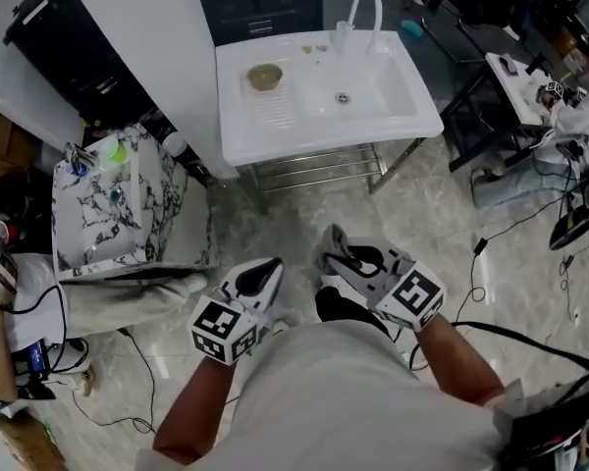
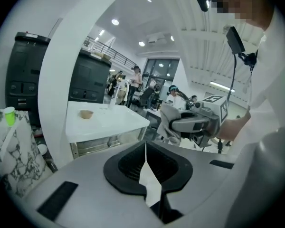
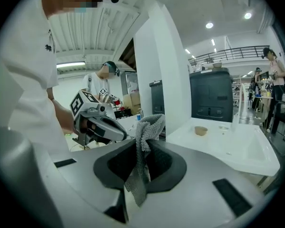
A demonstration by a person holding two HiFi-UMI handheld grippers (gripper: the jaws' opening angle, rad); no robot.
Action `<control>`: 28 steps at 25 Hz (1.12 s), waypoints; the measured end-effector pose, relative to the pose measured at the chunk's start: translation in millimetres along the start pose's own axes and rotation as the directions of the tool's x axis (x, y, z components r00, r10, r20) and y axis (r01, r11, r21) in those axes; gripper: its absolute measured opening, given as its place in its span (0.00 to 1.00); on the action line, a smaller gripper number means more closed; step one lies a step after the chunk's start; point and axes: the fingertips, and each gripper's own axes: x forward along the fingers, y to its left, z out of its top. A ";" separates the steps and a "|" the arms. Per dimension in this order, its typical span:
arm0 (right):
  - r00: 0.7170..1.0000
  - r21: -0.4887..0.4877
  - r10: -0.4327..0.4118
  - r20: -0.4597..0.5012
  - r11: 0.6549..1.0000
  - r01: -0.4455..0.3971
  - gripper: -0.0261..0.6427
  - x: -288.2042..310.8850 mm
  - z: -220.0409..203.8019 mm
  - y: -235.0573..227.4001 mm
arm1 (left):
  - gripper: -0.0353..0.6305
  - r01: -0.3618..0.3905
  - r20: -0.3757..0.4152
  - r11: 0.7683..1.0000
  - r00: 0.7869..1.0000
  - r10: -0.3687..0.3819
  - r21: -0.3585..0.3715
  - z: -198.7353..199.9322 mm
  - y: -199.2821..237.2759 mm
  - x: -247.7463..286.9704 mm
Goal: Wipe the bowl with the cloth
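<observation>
Progress: wiping was not begun | your right gripper was clamped on the cloth | your left gripper was closed, empty | bowl sat on the sink (well apart from both).

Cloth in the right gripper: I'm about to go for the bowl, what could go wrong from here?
1. The right gripper pinches the cloth only along a thin fold, with a tail hanging loose below; wiping pressure might pull it free.
2. The bowl sits unheld on the ribbed drainboard, and the left gripper is shut and empty; unless it steadies the bowl, a wipe could push it around.
</observation>
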 end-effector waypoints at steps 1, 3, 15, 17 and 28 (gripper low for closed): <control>1.000 -0.005 0.010 0.004 1.000 -0.010 0.11 0.2 1.8 -15.4 | 0.07 -0.009 0.000 1.000 1.000 0.009 0.008 9.9 5.6 12.4; 1.000 -0.016 0.028 0.010 0.999 -0.028 0.11 0.6 5.0 -45.5 | 0.07 -0.032 0.006 0.999 0.999 0.032 0.020 30.6 18.7 36.5; 0.997 -0.016 0.074 0.018 0.997 -0.074 0.11 -19.8 1.5 -173.8 | 0.16 -0.155 -0.019 0.987 0.988 0.156 0.038 98.6 80.5 146.0; 0.997 0.016 0.068 0.026 0.998 -0.069 0.11 -16.5 1.6 -186.1 | 0.16 -0.168 -0.035 0.985 0.985 0.169 0.046 104.2 95.7 154.7; 1.000 0.044 0.015 -0.003 0.999 -0.015 0.11 32.5 10.9 -247.6 | 0.20 -0.163 -0.104 0.977 0.978 0.179 0.139 135.8 208.9 215.7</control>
